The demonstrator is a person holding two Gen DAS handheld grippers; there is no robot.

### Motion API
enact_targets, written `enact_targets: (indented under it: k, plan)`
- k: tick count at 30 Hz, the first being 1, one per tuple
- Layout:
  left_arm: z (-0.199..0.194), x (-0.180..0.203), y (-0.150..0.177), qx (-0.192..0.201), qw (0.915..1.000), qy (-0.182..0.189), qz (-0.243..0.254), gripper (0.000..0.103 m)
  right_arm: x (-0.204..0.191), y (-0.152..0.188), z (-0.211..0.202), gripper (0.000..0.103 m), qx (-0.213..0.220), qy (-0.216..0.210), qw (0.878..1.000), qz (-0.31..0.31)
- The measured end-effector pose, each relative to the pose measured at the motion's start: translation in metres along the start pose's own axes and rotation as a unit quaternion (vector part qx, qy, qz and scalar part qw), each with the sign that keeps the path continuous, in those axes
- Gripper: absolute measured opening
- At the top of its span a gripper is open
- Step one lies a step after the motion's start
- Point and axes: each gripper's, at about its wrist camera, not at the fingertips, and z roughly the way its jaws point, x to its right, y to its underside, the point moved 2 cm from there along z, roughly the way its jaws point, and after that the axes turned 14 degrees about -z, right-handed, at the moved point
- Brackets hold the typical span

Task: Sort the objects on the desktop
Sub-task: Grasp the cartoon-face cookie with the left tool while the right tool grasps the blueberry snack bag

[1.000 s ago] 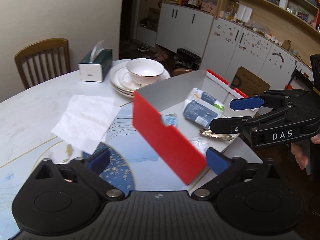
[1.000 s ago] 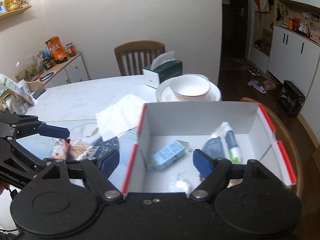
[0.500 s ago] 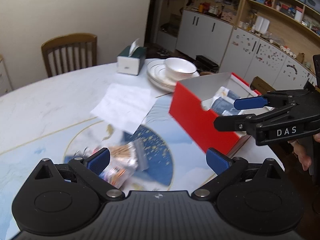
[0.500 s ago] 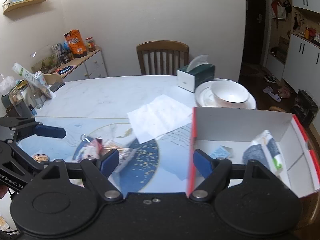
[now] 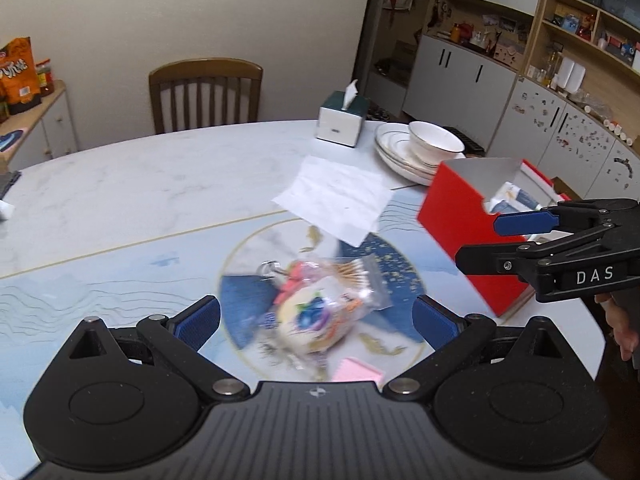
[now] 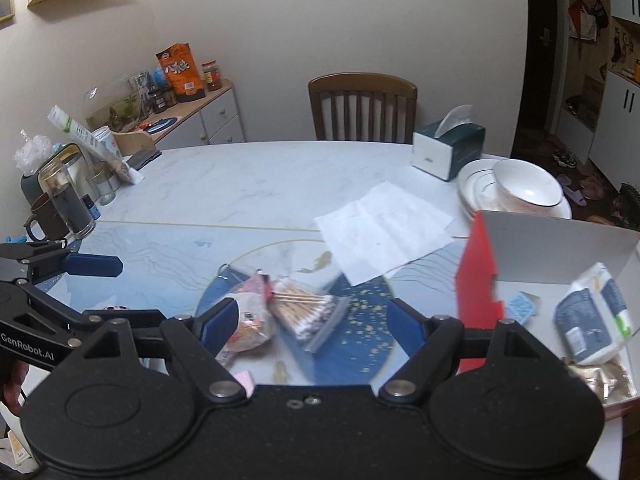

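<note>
Clutter lay heaped at the middle of the table (image 5: 168, 184): a bag of cotton swabs (image 6: 308, 312) lying flat on the blue round pattern, a blurred snack packet (image 6: 250, 320) touching its left side, and a pink pad (image 5: 356, 372) just beside them at the near edge. Motion blur hid the finer detail of the heap. The left gripper (image 5: 316, 316) hovered over the heap with its jaws wide apart and nothing between them; its blue pads (image 5: 198, 316) stood on either side of the packets without touching them. The right gripper (image 6: 308, 320) hung near the same spot, jaws likewise spread and holding nothing, its left pad in front of the snack packet. To the right, a red box (image 5: 460, 232) sat at the table edge, open at the top, with a white-and-blue pouch (image 6: 592, 320), a small blue carton (image 6: 520, 304) and a gold wrapper (image 6: 600, 376) inside it. A white sheet (image 6: 384, 228) lay flat between the heap and a stack of plates (image 6: 472, 188) bearing a bowl (image 6: 528, 188). A tissue box (image 6: 448, 152) stood beyond the plates, and a chair (image 6: 362, 108) stood at the far side of the table.
</note>
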Motion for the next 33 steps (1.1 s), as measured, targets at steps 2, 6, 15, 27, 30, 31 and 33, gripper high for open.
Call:
enact_targets:
  k: [2,6,15,27,30,31,33]
  plan:
    - [-0.003,-0.007,0.002,0.007,0.9999,-0.006,0.014,0.103,-0.007,-0.002,0.005,0.081,-0.002,-0.002,1.0,-0.001]
    - [-0.004,-0.023,0.003,0.003,0.9999,-0.006,0.012,0.103,-0.02,-0.004,0.015,0.081,-0.008,-0.006,1.0,-0.007]
    - [-0.003,-0.06,0.011,-0.001,0.9997,-0.026,0.001,0.103,-0.045,-0.003,0.036,0.081,-0.027,-0.011,0.999,-0.022]
    - [0.017,-0.097,0.02,-0.027,0.9986,-0.045,-0.003,0.103,-0.065,-0.006,0.075,0.08,-0.049,-0.009,0.998,-0.048]
    - [0.027,-0.107,0.025,-0.041,0.9978,-0.051,-0.007,0.103,-0.069,-0.007,0.084,0.08,-0.053,-0.011,0.997,-0.053]
    - [0.03,-0.111,0.026,-0.048,0.9975,-0.05,-0.011,0.103,-0.07,-0.007,0.087,0.08,-0.054,-0.012,0.997,-0.055]
    - [0.032,-0.117,0.028,-0.054,0.997,-0.054,-0.015,0.103,-0.072,-0.007,0.091,0.081,-0.058,-0.014,0.997,-0.056]
